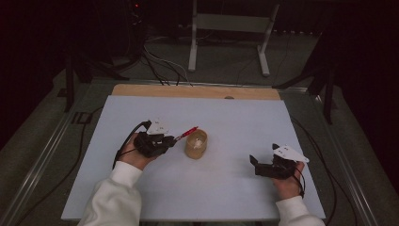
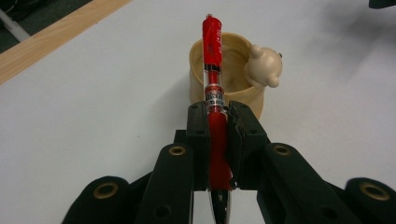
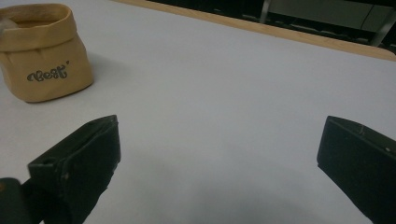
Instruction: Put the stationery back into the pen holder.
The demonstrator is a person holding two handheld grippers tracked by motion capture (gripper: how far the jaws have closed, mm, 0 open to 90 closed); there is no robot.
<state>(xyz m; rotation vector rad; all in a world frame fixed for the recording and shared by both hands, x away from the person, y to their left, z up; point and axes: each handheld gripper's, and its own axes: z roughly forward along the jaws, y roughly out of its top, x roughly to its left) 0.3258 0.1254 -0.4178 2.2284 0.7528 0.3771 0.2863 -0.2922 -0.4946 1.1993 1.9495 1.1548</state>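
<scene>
Left gripper view: the left gripper [image 2: 218, 140] is clamped on a red pen [image 2: 213, 70], whose long axis runs straight ahead to 12 o'clock, its tip over the rim of the tan pen pot [image 2: 233, 88] on the desk [image 2: 93, 116]. The right gripper [image 3: 219, 154] rests agape, empty, well apart at the pot's 4 o'clock in the high view, so the left is nearer.
</scene>
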